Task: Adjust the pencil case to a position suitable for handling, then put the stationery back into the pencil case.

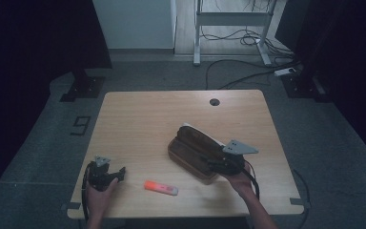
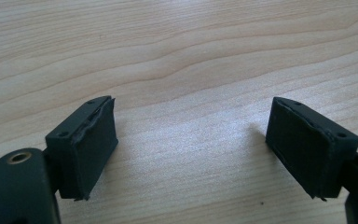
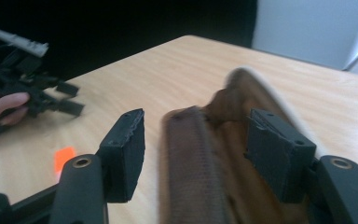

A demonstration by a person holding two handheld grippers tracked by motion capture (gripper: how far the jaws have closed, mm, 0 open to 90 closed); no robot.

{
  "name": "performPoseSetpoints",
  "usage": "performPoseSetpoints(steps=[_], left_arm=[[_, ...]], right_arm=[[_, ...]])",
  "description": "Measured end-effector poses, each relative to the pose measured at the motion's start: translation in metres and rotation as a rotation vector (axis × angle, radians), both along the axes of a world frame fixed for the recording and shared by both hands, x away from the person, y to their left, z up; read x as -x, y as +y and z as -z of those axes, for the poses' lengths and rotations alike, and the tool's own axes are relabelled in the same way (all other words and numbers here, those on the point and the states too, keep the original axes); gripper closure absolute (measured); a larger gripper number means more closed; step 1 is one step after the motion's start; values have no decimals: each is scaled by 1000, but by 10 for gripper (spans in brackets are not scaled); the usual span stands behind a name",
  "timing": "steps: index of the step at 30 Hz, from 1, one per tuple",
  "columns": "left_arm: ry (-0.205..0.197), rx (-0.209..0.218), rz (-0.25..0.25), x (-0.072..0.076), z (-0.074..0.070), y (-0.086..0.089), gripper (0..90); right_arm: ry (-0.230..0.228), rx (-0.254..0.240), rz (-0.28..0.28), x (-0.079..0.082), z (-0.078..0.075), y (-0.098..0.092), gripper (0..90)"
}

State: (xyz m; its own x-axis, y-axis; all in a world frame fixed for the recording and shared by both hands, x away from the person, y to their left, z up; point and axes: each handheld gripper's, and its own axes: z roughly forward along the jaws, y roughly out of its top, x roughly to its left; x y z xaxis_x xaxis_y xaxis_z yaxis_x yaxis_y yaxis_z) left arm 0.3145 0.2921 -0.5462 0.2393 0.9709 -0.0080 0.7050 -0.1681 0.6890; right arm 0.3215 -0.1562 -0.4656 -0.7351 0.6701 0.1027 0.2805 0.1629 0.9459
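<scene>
1. The brown case [image 1: 194, 151] lies right of centre on the counter [image 1: 138, 124]; the right hand-held gripper [image 3: 193, 154] stands released, jaws straddling its edge without pressing.
2. The left hand-held gripper [image 2: 191, 144] rests released and empty near the counter's corner.
3. Judged next: fetch the orange marker [image 1: 161, 188].
4. No writing is legible.

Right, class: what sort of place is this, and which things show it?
Probably a lab or workshop: a bare wooden table on grey carpet, loose cables on the floor, and a metal desk frame behind.
</scene>
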Motion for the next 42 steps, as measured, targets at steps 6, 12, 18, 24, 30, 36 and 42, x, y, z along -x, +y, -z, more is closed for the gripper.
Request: performPoseSetpoints(steps=[6,12,18,24,30,36,42], left_arm=[[-2,2,-2,0,0,0,160],[-2,2,-1,0,0,0,160],[-2,2,-2,0,0,0,160],[-2,2,-2,0,0,0,160],[-2,1,-2,0,0,0,161],[-2,2,-2,0,0,0,161],[-2,2,-2,0,0,0,161]], right_arm=[[14,26,-61,6,6,22,367],[32,48,-111,11,13,41,368],[61,42,-139,14,18,51,370],[74,58,-163,16,24,61,376],[91,72,-187,19,30,72,378],[104,92,-219,23,36,83,379],[119,102,-239,25,42,90,383]])
